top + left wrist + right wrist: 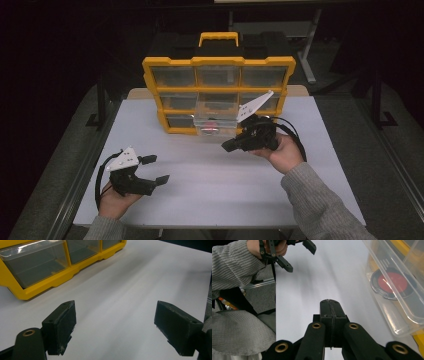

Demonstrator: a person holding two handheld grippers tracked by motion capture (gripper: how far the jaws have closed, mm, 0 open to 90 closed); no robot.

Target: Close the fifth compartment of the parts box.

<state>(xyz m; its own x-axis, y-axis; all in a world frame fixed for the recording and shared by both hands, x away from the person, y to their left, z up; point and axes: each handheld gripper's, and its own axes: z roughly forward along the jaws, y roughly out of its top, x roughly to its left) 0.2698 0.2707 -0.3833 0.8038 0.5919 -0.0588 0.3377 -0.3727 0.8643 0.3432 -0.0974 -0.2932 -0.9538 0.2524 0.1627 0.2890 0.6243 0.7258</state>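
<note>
White table [210, 195], organizer at its far edge.
Stood on the tabletop: a yellow drawer organizer [218, 95], just beyond the shut right jaws, with one clear drawer [397, 287] pulled out beside them; lay bare between the spread left jaws and ahead of them.

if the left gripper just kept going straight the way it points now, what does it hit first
Probably nothing soon: the open left gripper points across bare white table. The yellow organizer lies off to the left of that line, though depth is hard to judge.
</note>
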